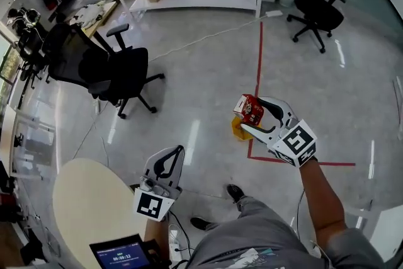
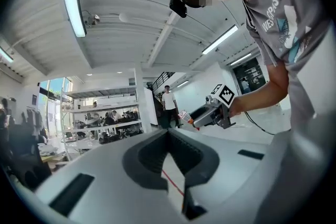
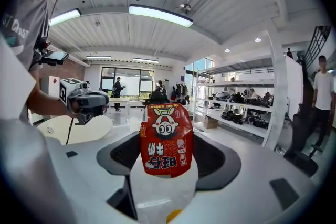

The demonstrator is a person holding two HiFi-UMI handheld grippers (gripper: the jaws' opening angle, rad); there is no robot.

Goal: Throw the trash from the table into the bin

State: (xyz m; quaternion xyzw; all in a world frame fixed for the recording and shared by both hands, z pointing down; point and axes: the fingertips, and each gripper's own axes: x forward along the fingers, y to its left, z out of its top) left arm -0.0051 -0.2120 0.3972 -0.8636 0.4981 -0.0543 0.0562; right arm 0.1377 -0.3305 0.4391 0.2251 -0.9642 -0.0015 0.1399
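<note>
With the fingers (image 3: 223, 162) of my right gripper (image 1: 253, 115) I am clenching the red snack packet (image 3: 166, 139) upright, above a yellow thing (image 1: 241, 131) on the floor, possibly the bin. My left gripper (image 1: 178, 150) is hanging clenched and empty.

1. Between my right gripper's (image 3: 167, 157) jaws, the red snack packet (image 3: 166, 136) bears a cartoon pig face and large white characters I cannot read.
2. Above my left gripper's (image 2: 169, 134) jaws, the grey shirt (image 2: 283, 13) has print starting "WES".
3. Behind those jaws, a small screen (image 1: 123, 256) shows digits too small to read.
</note>
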